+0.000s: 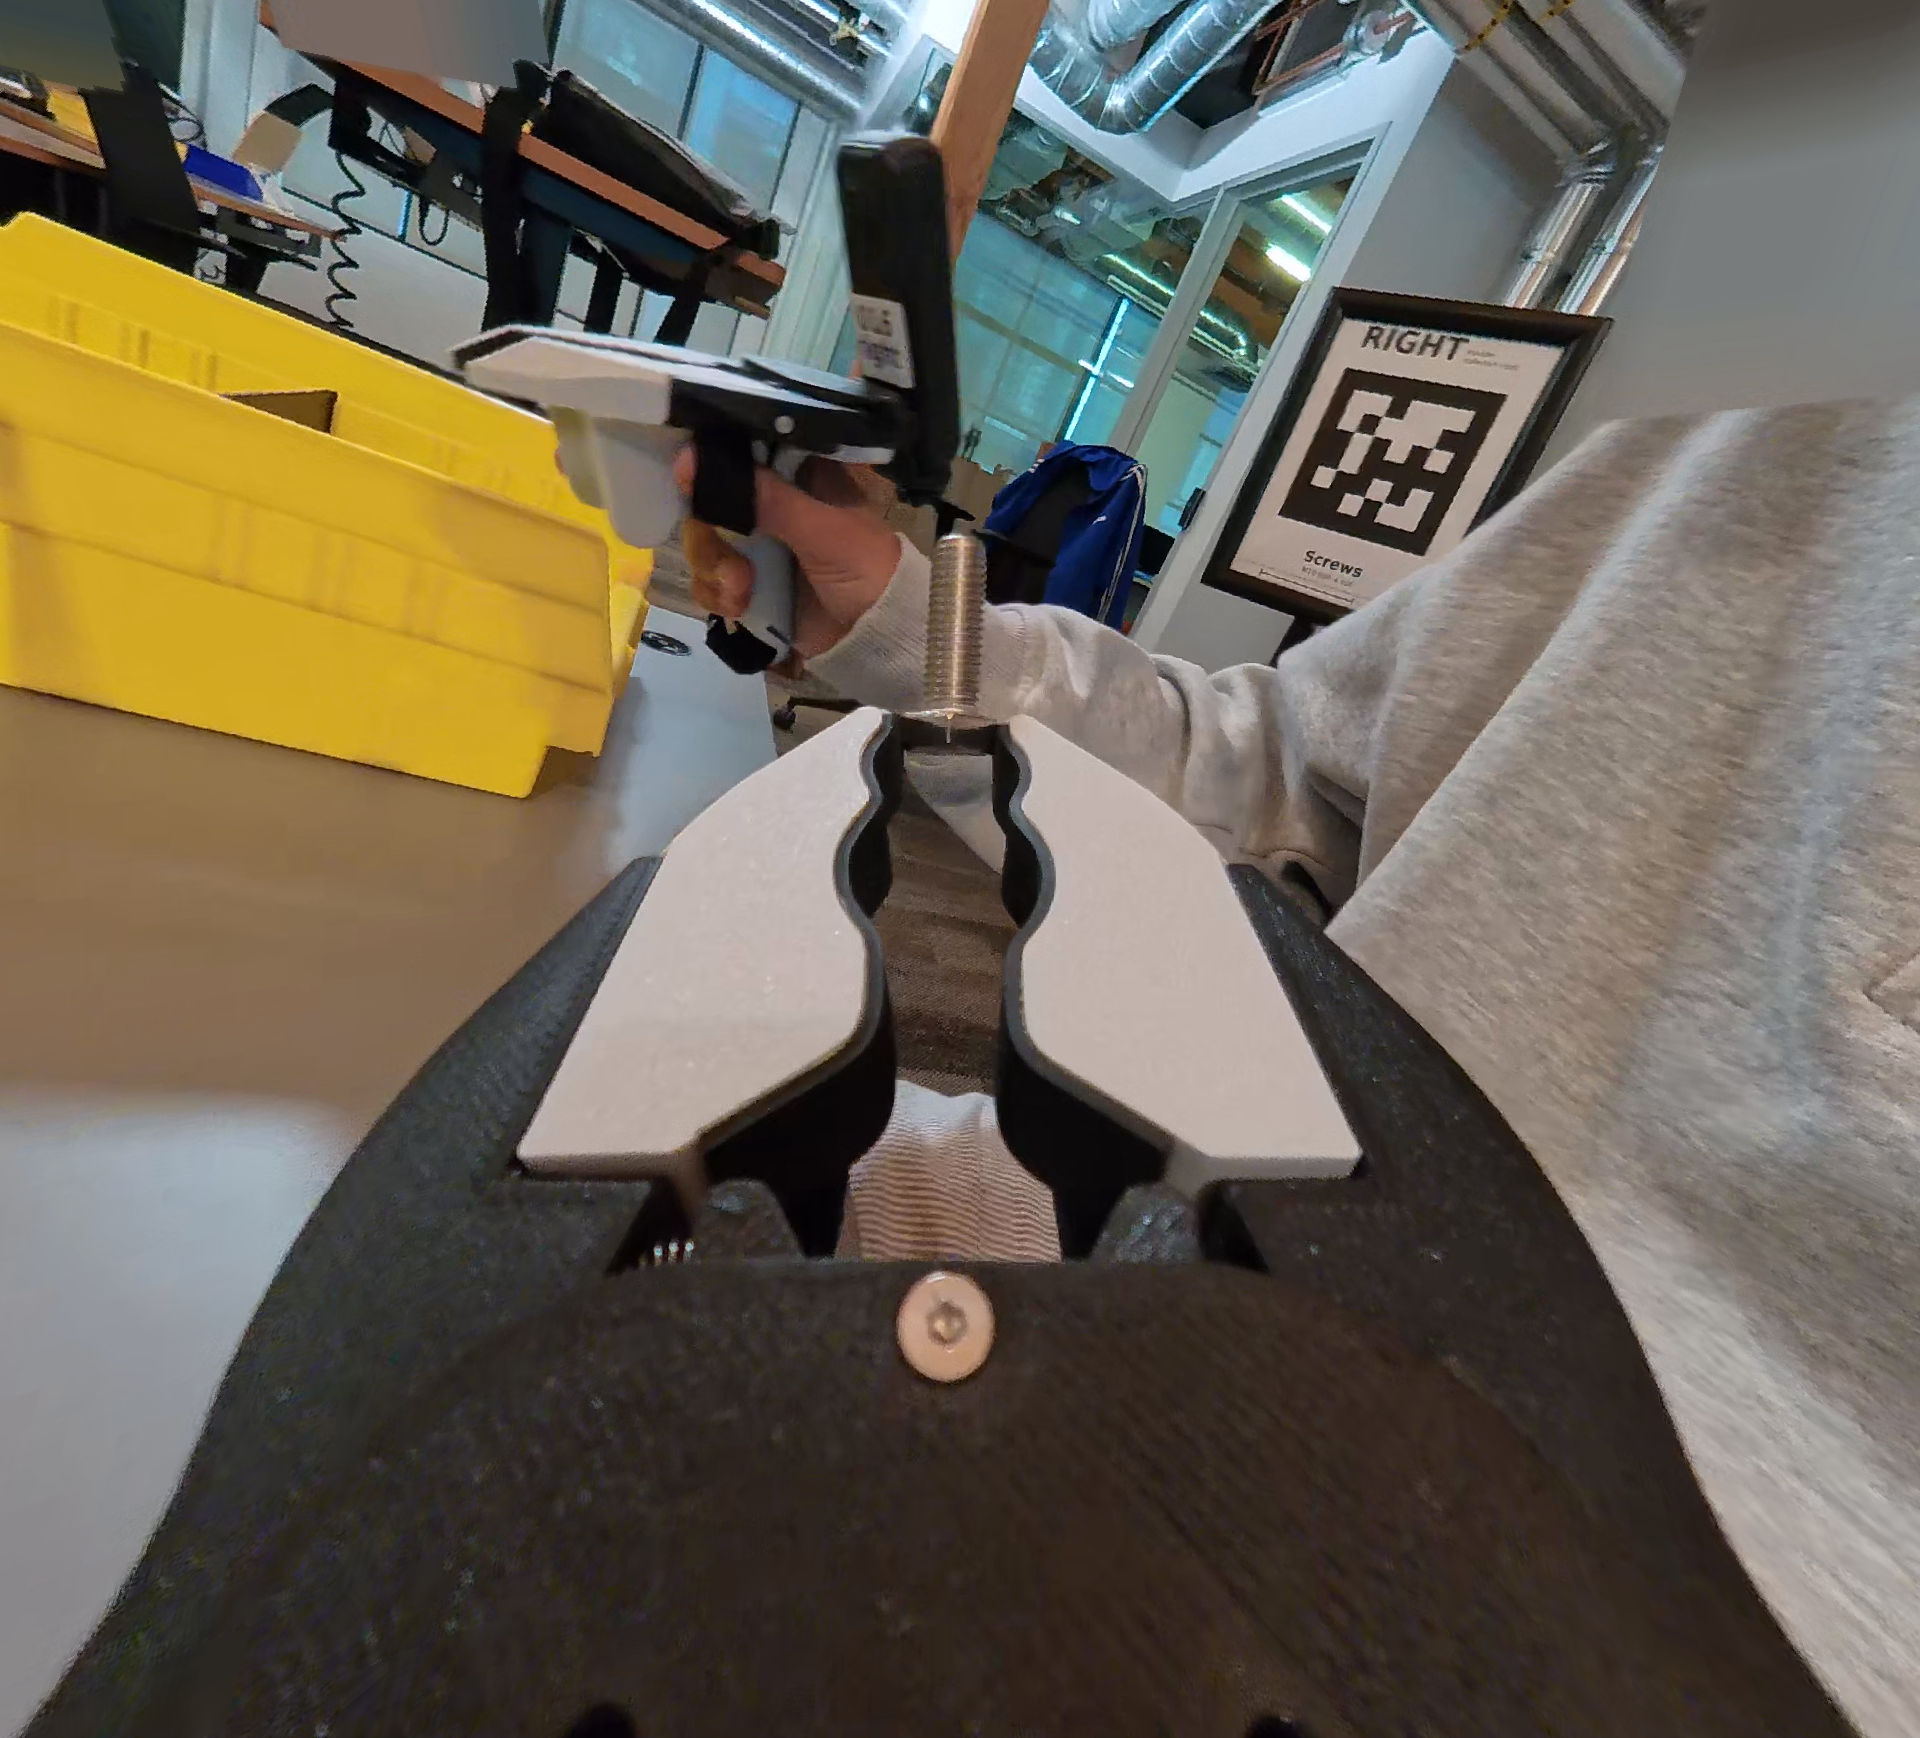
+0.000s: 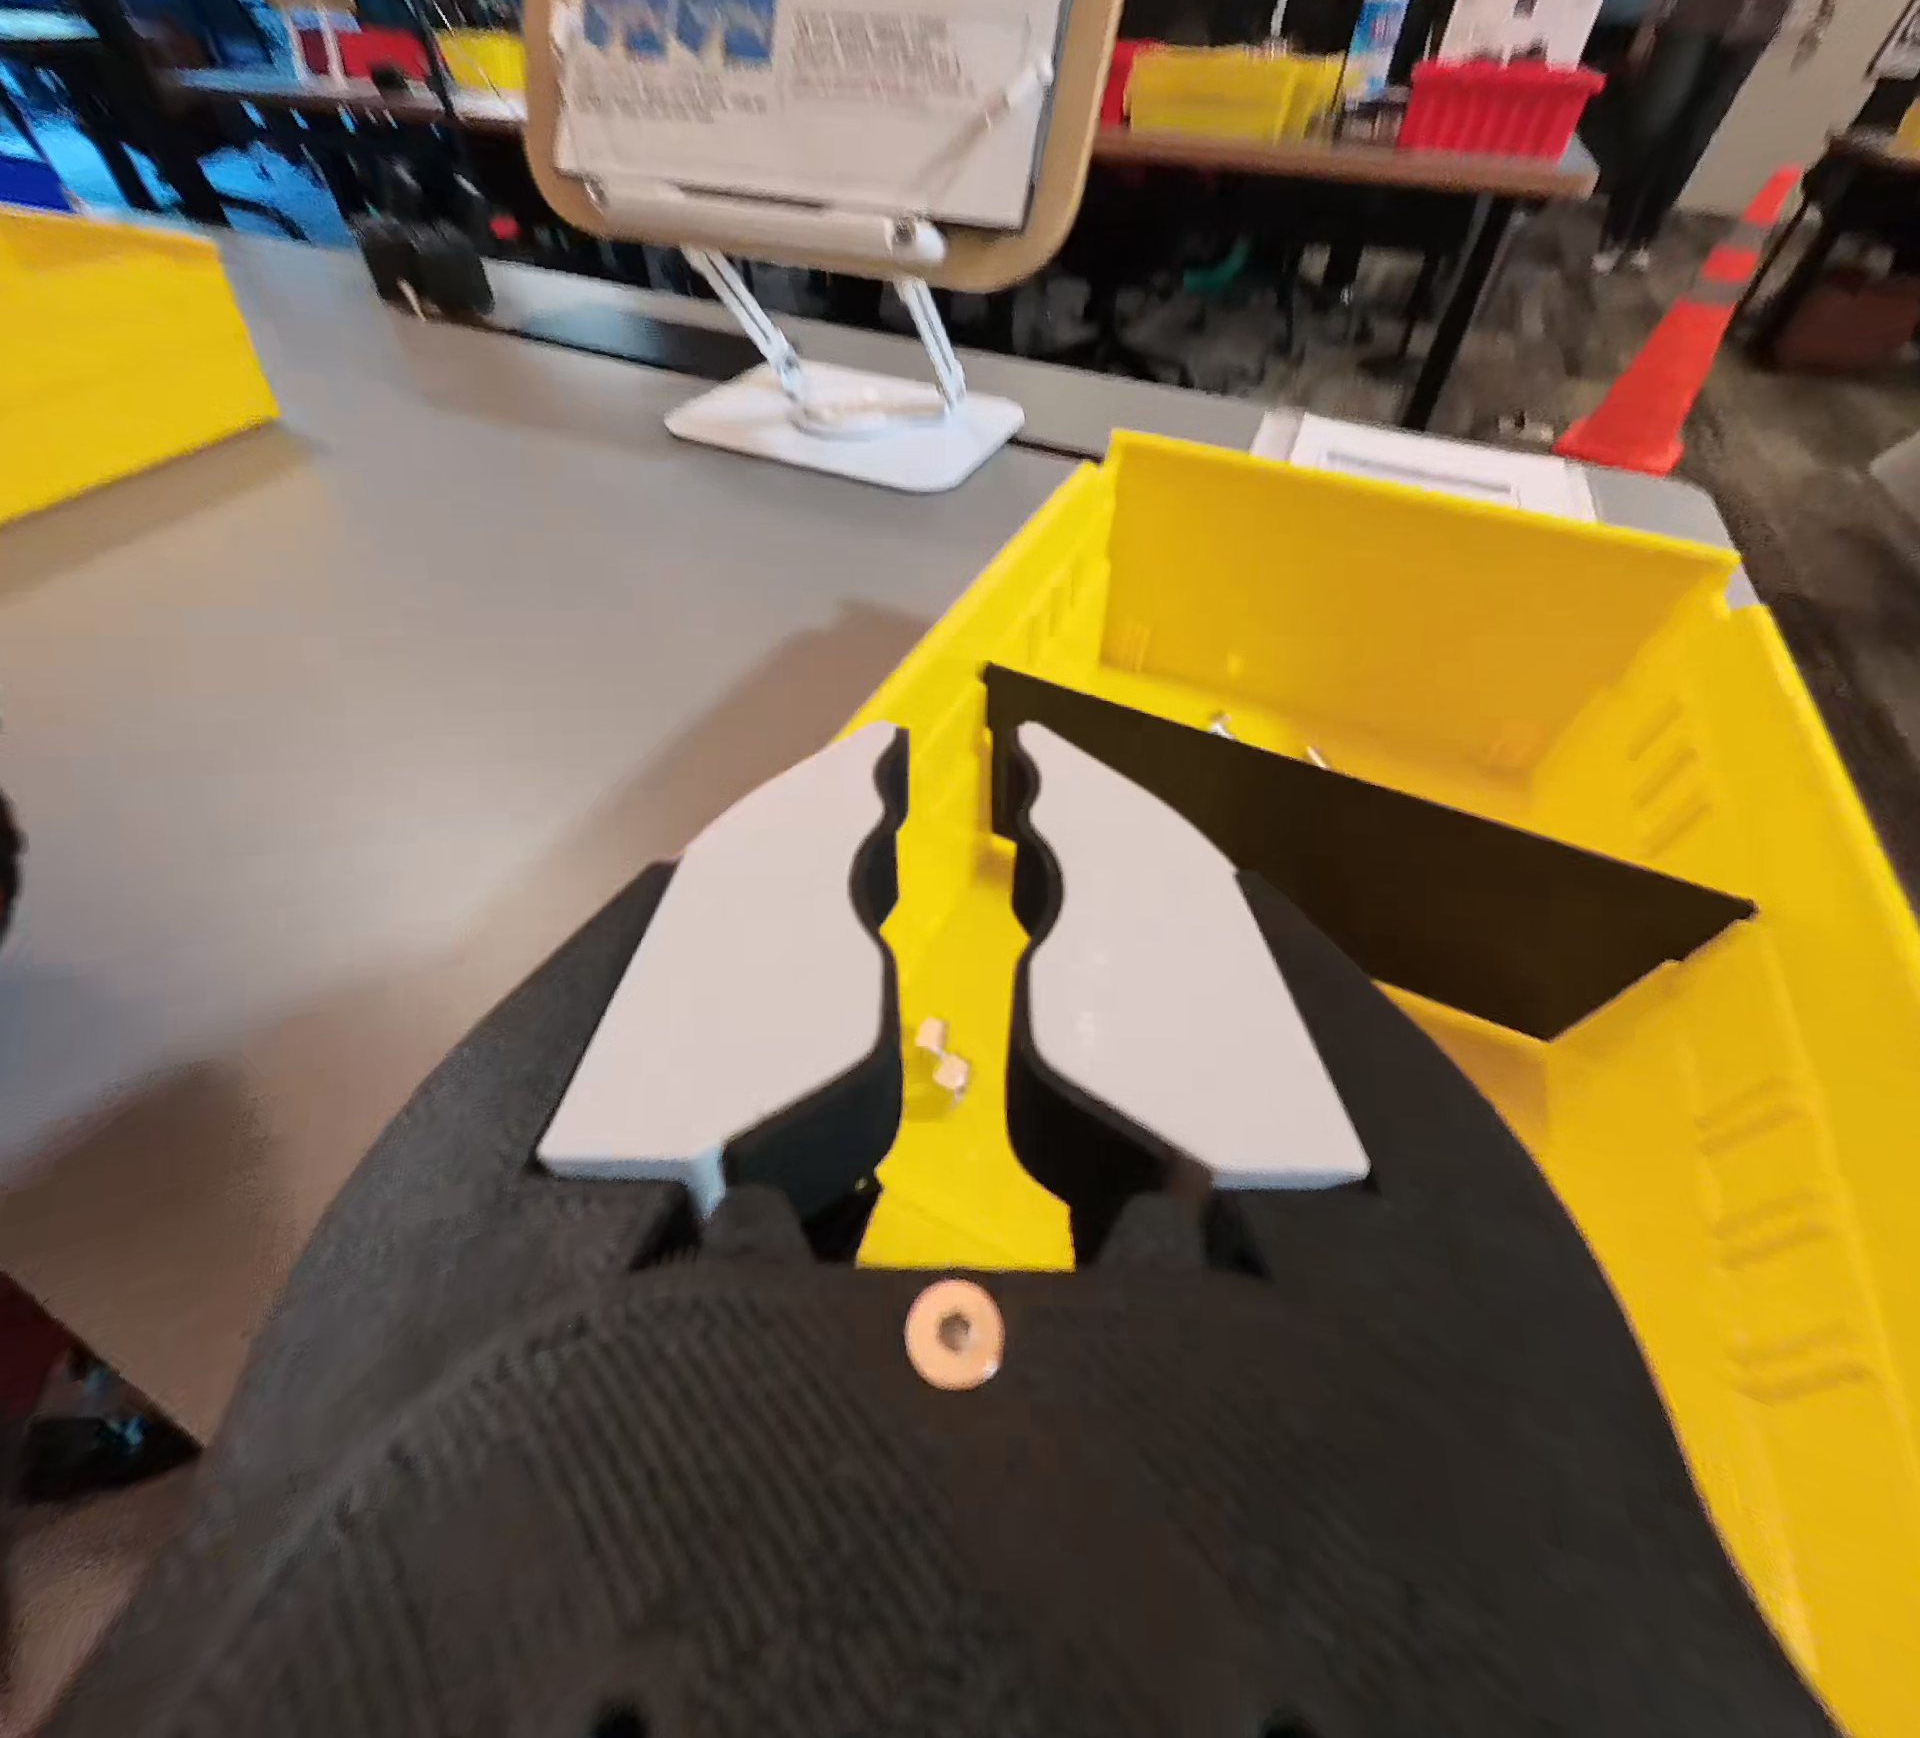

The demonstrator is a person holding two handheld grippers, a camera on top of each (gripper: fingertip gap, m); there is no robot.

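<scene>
My left gripper (image 1: 948,732) is shut on the head of a steel bolt (image 1: 956,618), whose threaded shaft stands upright above the fingertips. My right gripper (image 2: 954,753) is open by a narrow gap and empty. It hovers over the near compartment of a yellow bin (image 2: 1351,587), which a black divider (image 2: 1351,867) splits. Two small metal nuts (image 2: 940,1060) lie on the bin floor, seen between the fingers. The right gripper also shows in the left wrist view (image 1: 462,353), held in a hand and pointing left.
Another yellow bin (image 1: 260,566) stands on the grey table (image 1: 260,909) at the left. A tablet-like stand holding a printed sheet (image 2: 810,26) is at the table's far side. A framed sign with a black-and-white marker (image 1: 1392,441) stands behind. A grey sleeve (image 1: 1558,753) fills the right. The tips of one gripper are about 20 cm away from the tips of the other.
</scene>
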